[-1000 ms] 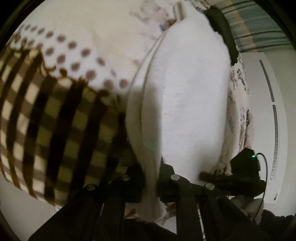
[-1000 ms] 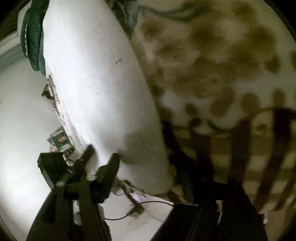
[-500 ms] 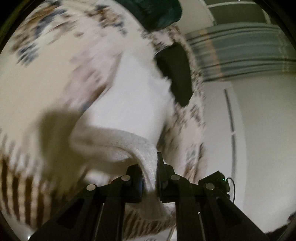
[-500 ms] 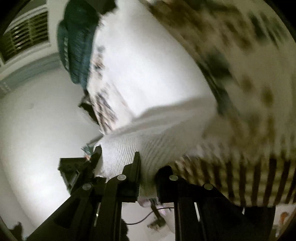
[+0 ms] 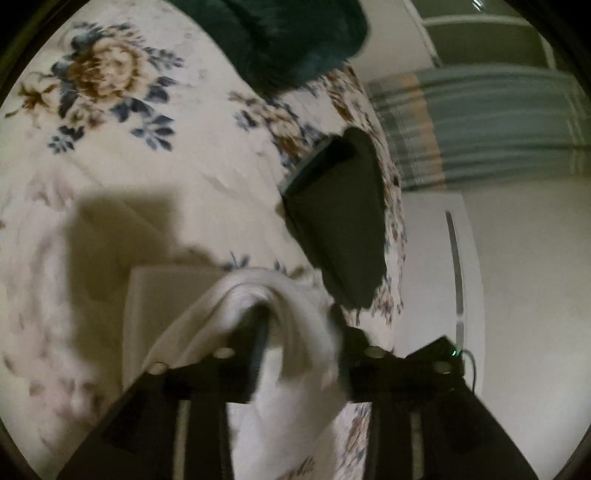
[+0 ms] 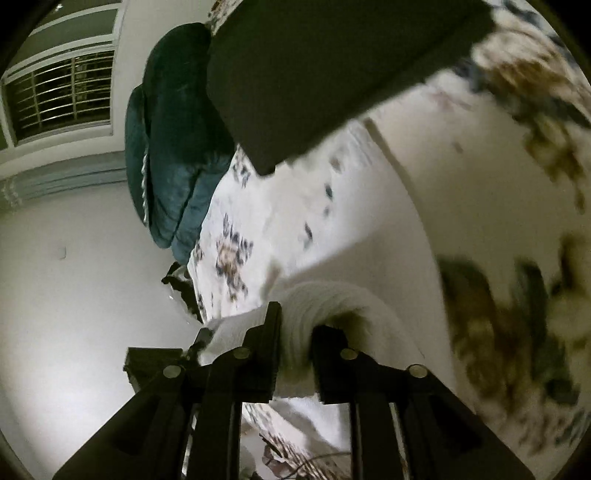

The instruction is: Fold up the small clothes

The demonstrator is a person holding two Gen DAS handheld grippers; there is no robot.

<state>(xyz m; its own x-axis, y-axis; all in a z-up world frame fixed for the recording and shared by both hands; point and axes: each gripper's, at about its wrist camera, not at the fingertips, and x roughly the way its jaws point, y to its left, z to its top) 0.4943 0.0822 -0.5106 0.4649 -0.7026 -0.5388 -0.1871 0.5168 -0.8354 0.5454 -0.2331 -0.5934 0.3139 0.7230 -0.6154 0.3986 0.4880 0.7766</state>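
White knitted garment (image 5: 284, 295) draped over left hand-held gripper (image 5: 299, 328), jaws just opening, loose around cloth, right hand-held gripper (image 6: 295, 332) pinching its white fold (image 6: 325, 295), flowered bedspread (image 5: 147, 166) upper left, no containers.

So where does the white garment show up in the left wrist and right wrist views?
Left wrist: white garment at bottom centre, draped between the left gripper's fingers.
Right wrist: white garment at lower centre, bunched between the right gripper's fingers.
Shared landmark: the dark folded cloth on the floral bedspread.

Open floral bedspread (image 5: 155, 192) lies ahead; dark folded garment (image 5: 343, 221) and teal cushion (image 5: 288, 33) (farther back) block the right.
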